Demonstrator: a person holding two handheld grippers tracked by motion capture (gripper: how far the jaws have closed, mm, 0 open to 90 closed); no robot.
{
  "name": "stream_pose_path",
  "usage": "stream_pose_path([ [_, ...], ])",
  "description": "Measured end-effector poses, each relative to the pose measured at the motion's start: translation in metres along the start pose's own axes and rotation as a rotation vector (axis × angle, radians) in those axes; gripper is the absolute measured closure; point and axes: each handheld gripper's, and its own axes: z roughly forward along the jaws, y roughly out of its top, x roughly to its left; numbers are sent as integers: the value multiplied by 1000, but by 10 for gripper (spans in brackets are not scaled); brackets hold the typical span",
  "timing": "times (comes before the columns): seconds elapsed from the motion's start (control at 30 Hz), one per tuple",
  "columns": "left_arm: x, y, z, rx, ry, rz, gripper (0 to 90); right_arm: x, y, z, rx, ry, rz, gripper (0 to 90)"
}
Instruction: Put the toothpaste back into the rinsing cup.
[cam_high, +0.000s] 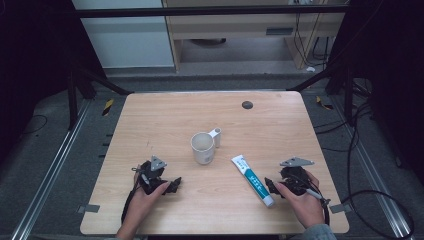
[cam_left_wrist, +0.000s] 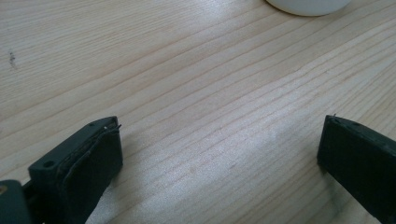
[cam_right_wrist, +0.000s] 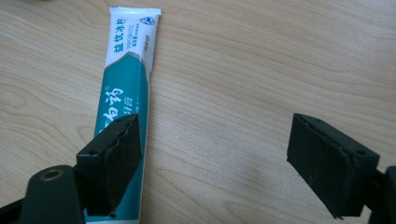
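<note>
Both my hands are resting low at the near edge of the table (cam_high: 150, 115), right gripper (cam_high: 271, 186) just beside the toothpaste tube (cam_high: 253, 180), left gripper (cam_high: 172, 186) near the white mug (cam_high: 203, 148). Up close, the right gripper view shows the tube's printing and my jaws spread wide, nothing grasped; one pad maybe overlaps the tube. Left jaws are wide over bare wood.

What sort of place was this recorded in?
Probably a lab recording rig: a light wooden table stands inside a black metal frame, with loose black cables on grey carpet and a hand-held tool.
</note>
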Motion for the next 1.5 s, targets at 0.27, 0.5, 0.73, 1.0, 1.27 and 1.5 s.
stream_pose_path([
  [0.27, 0, 0, 0, 0, 0, 0, 0, -6, 4, -9, -1, 17, 5, 168],
  [0.5, 0, 0, 0, -2, -1, -3, 0, -8, 7, -16, 10, 20, 0, 180],
  [0.73, 0, 0, 1, -4, -1, -4, 0, -3, 19, -28, 9, 29, -26, 199],
  [1.0, 0, 0, 1, -3, -2, -3, 0, 5, 33, -37, 17, 34, -59, 217],
  [1.27, 0, 1, 1, -4, -3, -3, 0, 12, 43, -39, 31, 43, -92, 263],
  [1.5, 0, 1, 1, -4, -3, -3, 0, 16, 47, -36, 56, 68, -100, 320],
])
